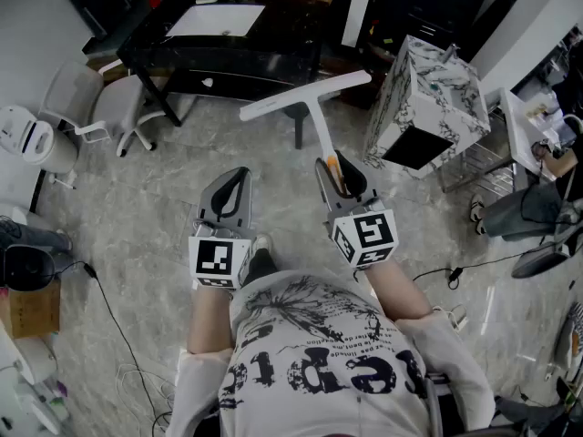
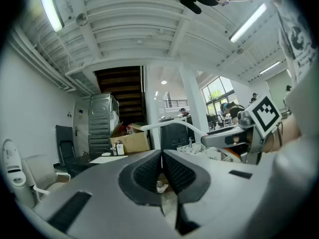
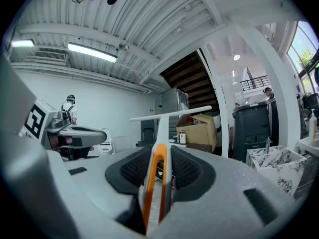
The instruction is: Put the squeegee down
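Right gripper [image 3: 159, 156] pinching the squeegee [image 3: 162, 128] handle between its jaws, blade crossbar sticking out at twelve o'clock, left gripper [image 2: 162, 154] hovering at nine o'clock, jaws pressing together.

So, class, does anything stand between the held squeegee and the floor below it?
Nothing visible does. The right gripper holds the squeegee over bare floor. A black table leg shows just beside its shaft, and the marbled box stands off to the right.
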